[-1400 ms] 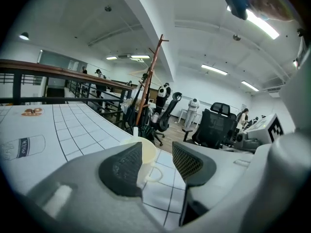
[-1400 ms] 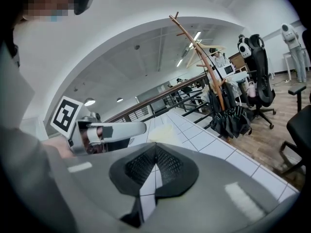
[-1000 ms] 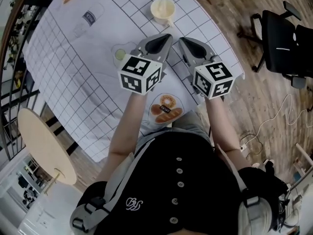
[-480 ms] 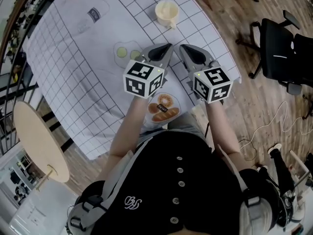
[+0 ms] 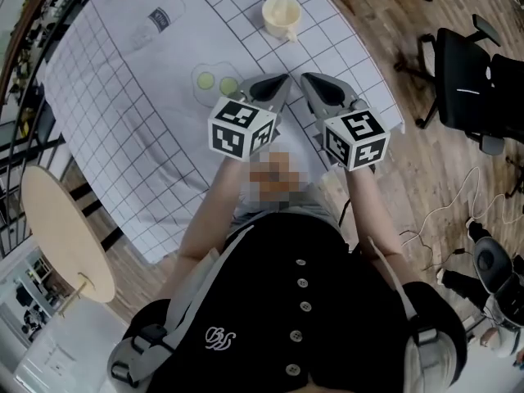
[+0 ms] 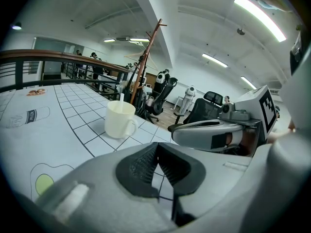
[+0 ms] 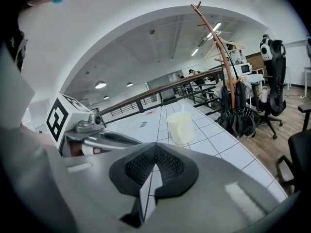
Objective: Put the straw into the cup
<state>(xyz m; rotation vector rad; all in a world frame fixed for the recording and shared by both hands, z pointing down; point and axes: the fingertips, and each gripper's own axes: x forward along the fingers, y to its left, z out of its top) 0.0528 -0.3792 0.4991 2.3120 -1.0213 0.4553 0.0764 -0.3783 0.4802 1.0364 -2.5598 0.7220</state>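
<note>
**Q:** Where do we locate the straw?

**A:** None lies loose on the table [image 5: 131, 129]. A pale stub [image 6: 121, 98] rises at the rim of the cup [image 6: 119, 120], near the far edge. It is too small for us to identify.

**Q:** How would it handle?

**A:** We judge it light and crushable, so we would pinch it gently mid-length. The left gripper [image 6: 157, 152] and right gripper [image 7: 155, 152] are both pressed together and empty.
</note>
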